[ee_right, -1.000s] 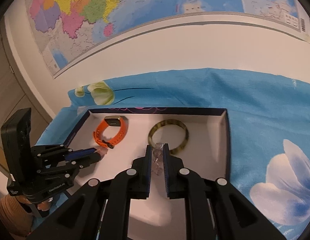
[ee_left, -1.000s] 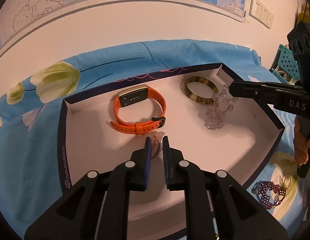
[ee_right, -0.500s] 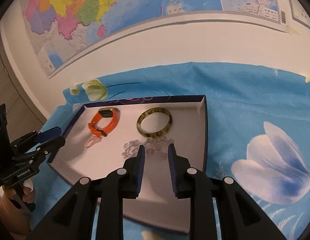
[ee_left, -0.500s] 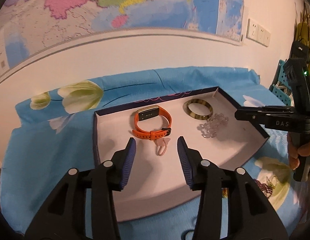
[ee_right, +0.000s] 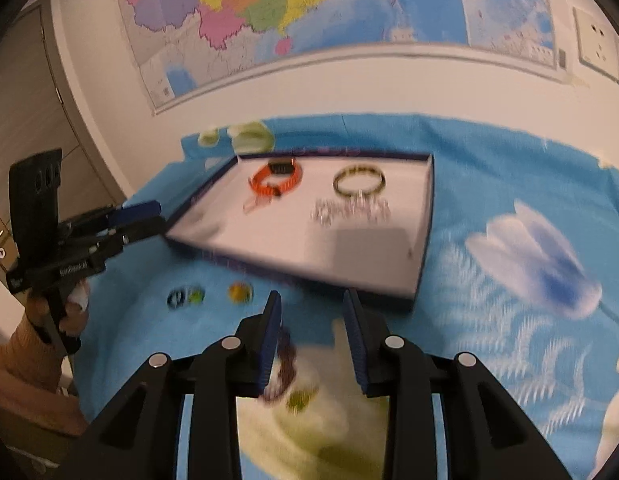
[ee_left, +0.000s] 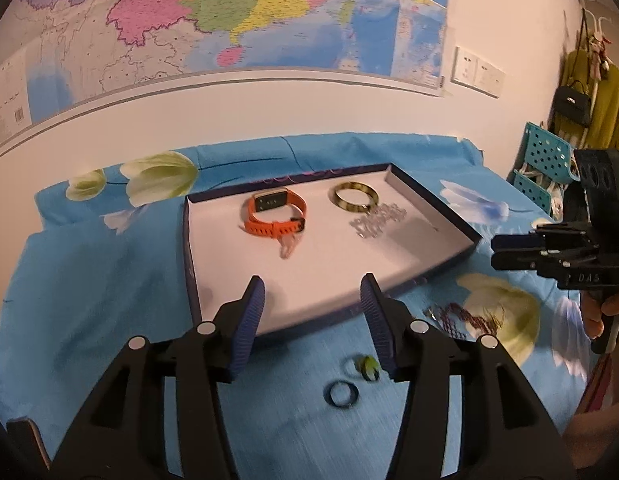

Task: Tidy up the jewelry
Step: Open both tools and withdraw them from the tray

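A dark-rimmed white tray (ee_left: pixel 197 264) (ee_right: pixel 423 236) lies on the blue floral cloth. In it are an orange watch (ee_left: pixel 275 214) (ee_right: pixel 275 180), a pink piece (ee_left: pixel 287 246), a tortoiseshell bangle (ee_left: pixel 353 197) (ee_right: pixel 359 179) and a clear bead bracelet (ee_left: pixel 375 220) (ee_right: pixel 349 210). In front of the tray lie a dark ring (ee_left: pixel 341 394), a green ring (ee_left: pixel 367 365) and a maroon bead bracelet (ee_left: pixel 461 316) (ee_right: pixel 283 364). My left gripper (ee_left: pixel 311 316) is open and empty above the tray's near edge. My right gripper (ee_right: pixel 311 340) is open and empty above the maroon bracelet.
A wall with a map rises behind the table. A teal perforated basket (ee_left: pixel 545 160) and hanging clothes (ee_left: pixel 601 108) stand at the right. Small rings (ee_right: pixel 185 296) and an orange-yellow ring (ee_right: pixel 240 292) lie on the cloth by the tray's front edge.
Both grippers let go of the pieces they held in the tray, opened wider and drew back and up out of it. The pink piece and clear bracelet stay in the tray.
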Demonstrator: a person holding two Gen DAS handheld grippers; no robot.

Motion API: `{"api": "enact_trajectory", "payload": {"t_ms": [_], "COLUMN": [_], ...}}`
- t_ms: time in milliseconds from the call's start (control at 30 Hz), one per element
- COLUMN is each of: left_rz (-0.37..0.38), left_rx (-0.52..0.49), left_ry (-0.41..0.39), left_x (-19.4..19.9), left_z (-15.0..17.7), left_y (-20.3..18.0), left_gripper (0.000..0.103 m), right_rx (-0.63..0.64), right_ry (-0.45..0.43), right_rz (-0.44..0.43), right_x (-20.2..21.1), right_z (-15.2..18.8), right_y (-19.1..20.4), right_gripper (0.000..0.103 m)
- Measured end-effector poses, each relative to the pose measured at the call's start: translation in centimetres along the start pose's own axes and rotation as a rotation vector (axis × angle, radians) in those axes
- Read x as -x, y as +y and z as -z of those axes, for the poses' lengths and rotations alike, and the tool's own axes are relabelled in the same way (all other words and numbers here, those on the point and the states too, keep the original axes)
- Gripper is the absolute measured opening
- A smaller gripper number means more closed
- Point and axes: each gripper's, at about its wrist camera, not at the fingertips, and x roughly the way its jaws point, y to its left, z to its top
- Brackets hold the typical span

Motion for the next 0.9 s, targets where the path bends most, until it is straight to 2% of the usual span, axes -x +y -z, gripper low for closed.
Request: {"api": "enact_trajectory", "payload": {"t_ms": [400, 500, 633, 900], "left_rz": [0.01, 0.018, 0.027, 0.023], "left_rx": [-0.055, -0.068, -0.072, -0.085], "left_ry": [0.055, 0.068, 0.087, 0.096], "left_x": [0.8, 0.7, 0.3, 0.0], "left_z": [3.5, 4.2, 5.1, 5.2], "left_y": [-1.8, -2.4, -2.9, -3.5], "left_gripper": [0.051, 0.051, 0.052, 0.054], "right_rx": [-0.118, -0.128, -0.146, -0.175], "right_ry": [0.05, 0.046, 0.04, 0.03], "right_rz": [-0.024, -0.028, -0.029, -0.031], "right_x": [0.0, 0.2, 0.1, -0.3], "right_z": [5.3, 5.7, 6.0, 5.9], "right_y": [-0.4, -0.4, -0.4, -0.4], "right_gripper": [0.03, 0.029, 0.022, 0.016]}}
